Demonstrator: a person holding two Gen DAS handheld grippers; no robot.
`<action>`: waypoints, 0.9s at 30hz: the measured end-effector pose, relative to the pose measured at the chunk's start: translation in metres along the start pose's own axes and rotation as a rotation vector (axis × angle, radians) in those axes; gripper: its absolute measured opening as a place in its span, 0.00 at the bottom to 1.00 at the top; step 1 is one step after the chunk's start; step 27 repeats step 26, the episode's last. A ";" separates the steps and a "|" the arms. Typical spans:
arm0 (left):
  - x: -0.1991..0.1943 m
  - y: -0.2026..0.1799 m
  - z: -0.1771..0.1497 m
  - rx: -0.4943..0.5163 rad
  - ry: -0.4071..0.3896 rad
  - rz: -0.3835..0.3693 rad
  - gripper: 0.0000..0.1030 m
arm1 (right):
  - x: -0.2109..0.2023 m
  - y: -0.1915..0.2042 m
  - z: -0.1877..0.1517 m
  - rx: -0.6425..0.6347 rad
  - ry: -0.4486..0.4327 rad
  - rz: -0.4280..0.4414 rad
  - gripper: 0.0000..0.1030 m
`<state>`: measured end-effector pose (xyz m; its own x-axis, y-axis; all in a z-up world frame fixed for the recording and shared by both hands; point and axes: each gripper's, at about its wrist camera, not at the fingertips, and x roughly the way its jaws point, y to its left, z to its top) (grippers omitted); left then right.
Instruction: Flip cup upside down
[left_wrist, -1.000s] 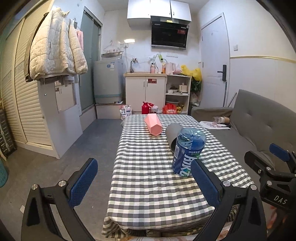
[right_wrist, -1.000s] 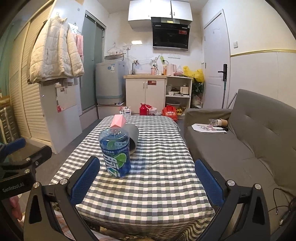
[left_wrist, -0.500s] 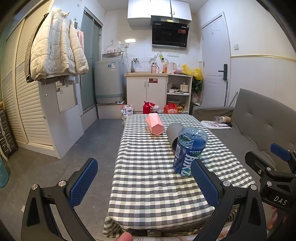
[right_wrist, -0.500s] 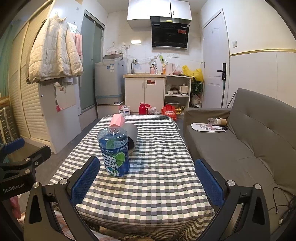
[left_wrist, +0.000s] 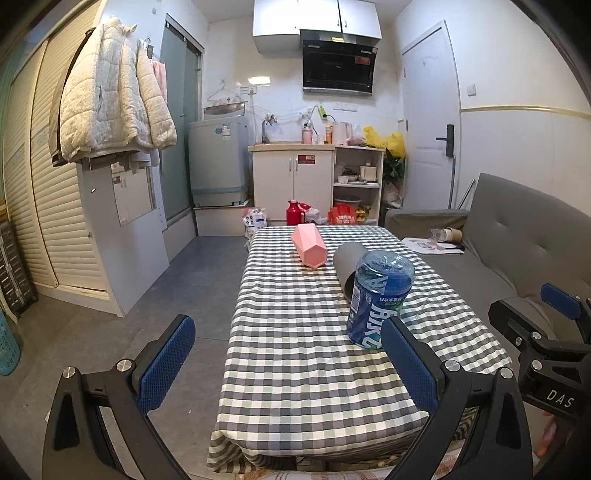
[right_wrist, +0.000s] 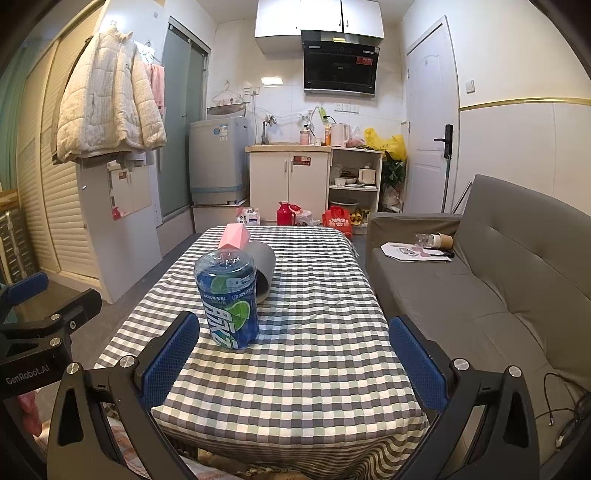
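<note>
Both grippers, left gripper (left_wrist: 284, 363) and right gripper (right_wrist: 293, 356), are hovering at the near table (right_wrist: 314, 387) edge, fingers apart, holding nothing. Grey cup (right_wrist: 264, 267) is lying on its side mid-table, touching or just behind the blue bottle (right_wrist: 229, 299), pink cup (left_wrist: 309, 247) beyond. It is looking light, rigid and smooth, so a mid-wall grip seems best; room is lying open to its right.

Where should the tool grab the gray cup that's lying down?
Probably across the round middle of the gray cup, coming from above with one finger on each long side. It lies on its side on the checked tablecloth, mouth toward the camera. The blue bottle stands close in front, so a low front approach looks blocked.
</note>
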<state>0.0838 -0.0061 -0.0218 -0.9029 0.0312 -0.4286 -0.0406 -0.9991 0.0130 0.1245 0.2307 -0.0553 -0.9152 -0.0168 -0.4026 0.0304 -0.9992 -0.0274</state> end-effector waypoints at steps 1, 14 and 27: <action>0.000 0.000 0.000 0.003 0.000 0.000 1.00 | 0.000 0.000 0.000 0.000 0.001 -0.001 1.00; 0.000 -0.003 -0.001 0.009 -0.001 0.003 1.00 | 0.000 0.000 -0.001 -0.002 0.005 -0.002 1.00; 0.001 -0.002 -0.003 0.021 0.002 0.010 1.00 | 0.003 0.000 -0.002 -0.002 0.010 -0.002 1.00</action>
